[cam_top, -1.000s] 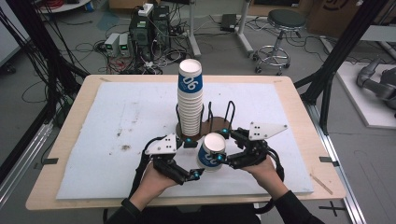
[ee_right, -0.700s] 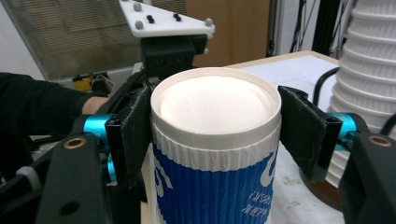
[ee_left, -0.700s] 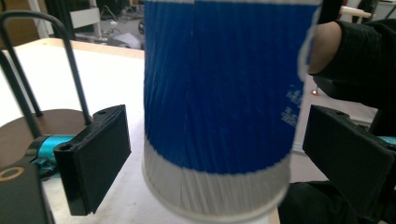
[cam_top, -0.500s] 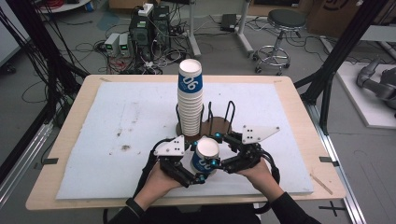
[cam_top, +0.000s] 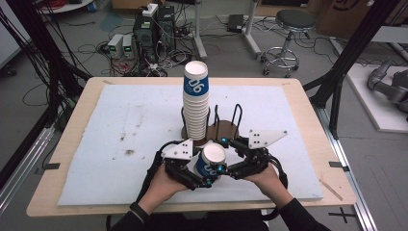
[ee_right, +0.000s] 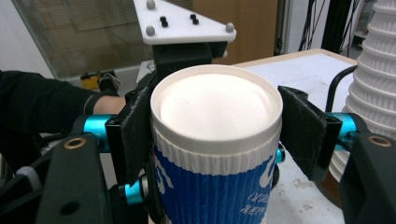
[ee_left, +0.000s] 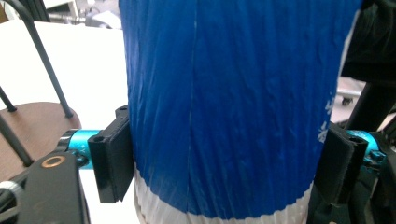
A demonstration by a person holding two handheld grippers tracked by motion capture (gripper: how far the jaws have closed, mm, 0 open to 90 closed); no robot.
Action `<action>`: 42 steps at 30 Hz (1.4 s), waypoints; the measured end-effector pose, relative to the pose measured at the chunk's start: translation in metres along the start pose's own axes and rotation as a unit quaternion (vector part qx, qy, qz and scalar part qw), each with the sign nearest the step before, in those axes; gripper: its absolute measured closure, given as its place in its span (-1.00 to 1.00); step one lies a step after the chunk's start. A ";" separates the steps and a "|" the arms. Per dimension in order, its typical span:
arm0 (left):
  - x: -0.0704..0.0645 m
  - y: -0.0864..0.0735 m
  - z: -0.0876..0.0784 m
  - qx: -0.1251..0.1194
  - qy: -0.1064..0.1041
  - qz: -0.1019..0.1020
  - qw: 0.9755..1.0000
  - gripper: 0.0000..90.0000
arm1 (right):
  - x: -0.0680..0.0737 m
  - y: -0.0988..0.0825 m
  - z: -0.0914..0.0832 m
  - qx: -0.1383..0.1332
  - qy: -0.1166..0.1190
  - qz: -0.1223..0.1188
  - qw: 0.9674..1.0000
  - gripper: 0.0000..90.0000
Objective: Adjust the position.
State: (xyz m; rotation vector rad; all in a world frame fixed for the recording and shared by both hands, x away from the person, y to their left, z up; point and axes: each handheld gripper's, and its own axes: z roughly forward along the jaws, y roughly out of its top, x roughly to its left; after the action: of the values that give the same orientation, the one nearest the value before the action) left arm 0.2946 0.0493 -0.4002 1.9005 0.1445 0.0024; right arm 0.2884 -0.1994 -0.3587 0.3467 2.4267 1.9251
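A blue-and-white paper cup [cam_top: 211, 161] stands upside down, its white base facing up, near the front of the mat between both hands. My right gripper [cam_top: 220, 155] comes in from the right and is shut on the cup [ee_right: 215, 107] just below its base, with a pad [ee_right: 303, 130] pressed against each side. My left gripper [cam_top: 199, 175] comes in from the left. Its jaws have just been closing on the cup [ee_left: 233, 107], and its pads [ee_left: 114, 163] press on the blue wall lower down.
A tall stack of white cups [cam_top: 196, 106] with a blue one on top stands in a wire holder on a round wooden base [cam_top: 226, 130] just behind the grippers. A white mat [cam_top: 120, 130] covers the wooden table [cam_top: 62, 144].
The left gripper's jaws, wide apart before, have closed onto the cup. The cup and both grippers have shifted slightly left and toward the front edge.
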 end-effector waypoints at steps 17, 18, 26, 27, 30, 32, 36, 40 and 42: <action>-0.006 0.020 0.000 0.200 0.041 0.063 0.977 -0.48 | 0.004 0.018 0.004 0.155 -0.021 -0.036 0.987 -0.56; -0.007 0.021 0.001 0.208 0.040 0.067 0.975 -0.47 | 0.004 0.016 0.007 0.169 -0.019 -0.035 0.985 -0.56; -0.010 0.021 0.001 0.174 0.049 0.085 0.980 -0.57 | 0.001 0.011 0.011 0.189 -0.003 -0.052 0.981 -0.35; -0.009 0.021 -0.002 0.162 0.049 0.084 0.982 -0.59 | 0.000 0.011 0.009 0.181 -0.001 -0.048 0.982 -0.35; -0.004 0.017 -0.012 0.096 0.048 0.066 0.992 -0.69 | -0.005 0.011 -0.003 0.132 0.011 -0.026 0.991 -0.34; -0.001 0.013 -0.018 0.034 0.036 0.044 0.998 -0.71 | -0.009 0.010 -0.009 0.103 0.010 -0.014 0.995 -0.34; 0.004 0.008 -0.025 -0.062 0.009 0.005 0.998 -0.74 | -0.010 0.011 -0.018 0.053 0.018 -0.002 0.998 -0.34; 0.005 0.008 -0.021 -0.081 -0.012 -0.003 0.997 -0.74 | -0.011 0.010 -0.019 0.031 0.031 0.007 0.999 -0.34; 0.005 0.008 -0.019 -0.081 -0.011 -0.005 0.997 -0.73 | -0.011 0.009 -0.018 0.027 0.036 0.011 0.999 -0.34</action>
State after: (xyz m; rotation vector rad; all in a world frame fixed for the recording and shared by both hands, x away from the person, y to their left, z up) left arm 0.2991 0.0656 -0.3866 1.7380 0.1339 -0.0138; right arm 0.2976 -0.2171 -0.3469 0.3109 2.5354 1.9161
